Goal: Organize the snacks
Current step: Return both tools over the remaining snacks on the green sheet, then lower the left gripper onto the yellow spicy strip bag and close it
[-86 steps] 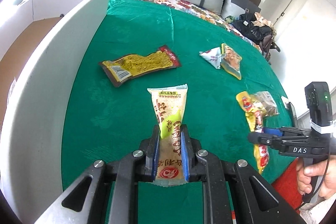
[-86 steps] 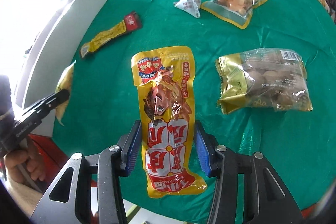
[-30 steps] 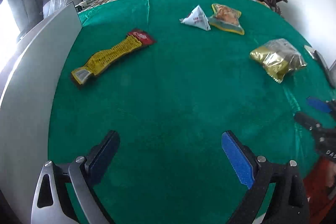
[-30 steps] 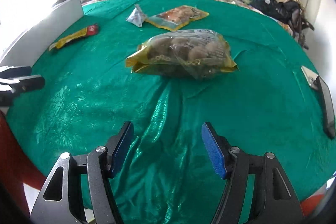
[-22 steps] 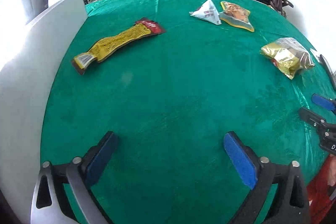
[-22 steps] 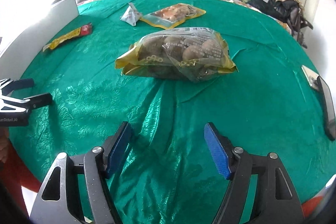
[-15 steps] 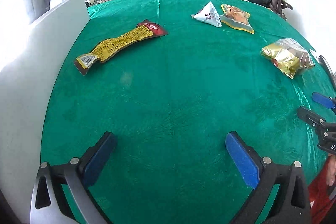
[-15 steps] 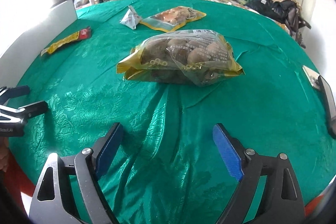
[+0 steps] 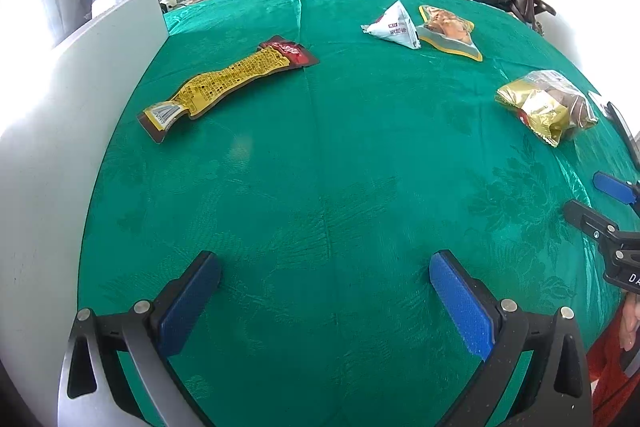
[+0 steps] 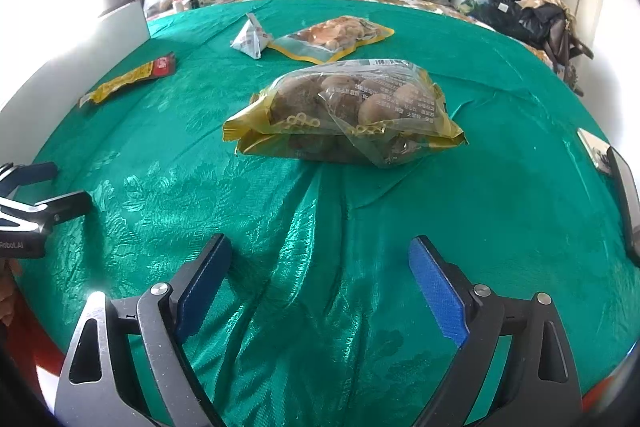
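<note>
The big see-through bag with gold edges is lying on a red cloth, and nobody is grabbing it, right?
Not quite: the cloth is green, not red. The right wrist view shows the big clear gold-edged bag of round brown snacks lying on the shiny green patterned cloth. The rest is right: the right gripper is open in front of the bag, with nothing between its fingers.

Left gripper (image 9: 325, 269) no longer clamps the pale yellow packet, now spread wide and empty. Right gripper (image 10: 320, 255), just opening further, bare cloth between; long yellow-red packet gone from bed's near edge.
</note>
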{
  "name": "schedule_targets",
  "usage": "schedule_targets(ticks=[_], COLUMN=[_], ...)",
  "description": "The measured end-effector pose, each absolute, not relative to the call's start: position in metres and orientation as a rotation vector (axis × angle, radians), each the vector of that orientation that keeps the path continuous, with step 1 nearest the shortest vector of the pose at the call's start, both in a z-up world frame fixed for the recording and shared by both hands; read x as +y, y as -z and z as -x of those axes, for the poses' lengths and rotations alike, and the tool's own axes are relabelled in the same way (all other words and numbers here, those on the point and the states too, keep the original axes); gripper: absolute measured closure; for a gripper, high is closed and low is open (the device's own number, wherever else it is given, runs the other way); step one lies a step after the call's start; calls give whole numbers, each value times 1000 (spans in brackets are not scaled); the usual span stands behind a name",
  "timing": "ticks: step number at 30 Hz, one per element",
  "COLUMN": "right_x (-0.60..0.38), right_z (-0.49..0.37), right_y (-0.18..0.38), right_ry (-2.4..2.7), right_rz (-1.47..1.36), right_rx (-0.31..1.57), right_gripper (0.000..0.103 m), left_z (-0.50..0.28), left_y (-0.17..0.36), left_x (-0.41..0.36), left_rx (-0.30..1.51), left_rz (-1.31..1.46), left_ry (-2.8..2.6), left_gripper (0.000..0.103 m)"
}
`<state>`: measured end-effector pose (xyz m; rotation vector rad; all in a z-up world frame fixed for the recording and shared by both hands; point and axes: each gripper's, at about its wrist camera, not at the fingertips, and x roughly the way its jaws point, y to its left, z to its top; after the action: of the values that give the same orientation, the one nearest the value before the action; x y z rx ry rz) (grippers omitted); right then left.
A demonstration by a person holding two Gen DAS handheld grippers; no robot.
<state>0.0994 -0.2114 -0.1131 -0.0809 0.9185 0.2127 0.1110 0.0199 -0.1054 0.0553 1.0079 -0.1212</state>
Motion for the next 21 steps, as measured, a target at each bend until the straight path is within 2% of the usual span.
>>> schedule_targets(ticks=[4,10,13,21], right_x=[-211,-210,-210,-209], right_z=[-99,-101,-102,-102], right_y=[113,113,114,114], right_ry=[-215,-221,-227,-234], right_rz=[82,84,87,90], right_rx=[922,928,930,941], right_gripper=[10,9,9,9], left_z=[-115,-154,-196,-281], left_y=[102,54,38,76], left_x=[21,29,45,80], left_rx=[1088,995,1013,1182], left_rz=[-81,-231,-252,-178], left_ry=[152,170,171,98], left_gripper=[1,1,1,1])
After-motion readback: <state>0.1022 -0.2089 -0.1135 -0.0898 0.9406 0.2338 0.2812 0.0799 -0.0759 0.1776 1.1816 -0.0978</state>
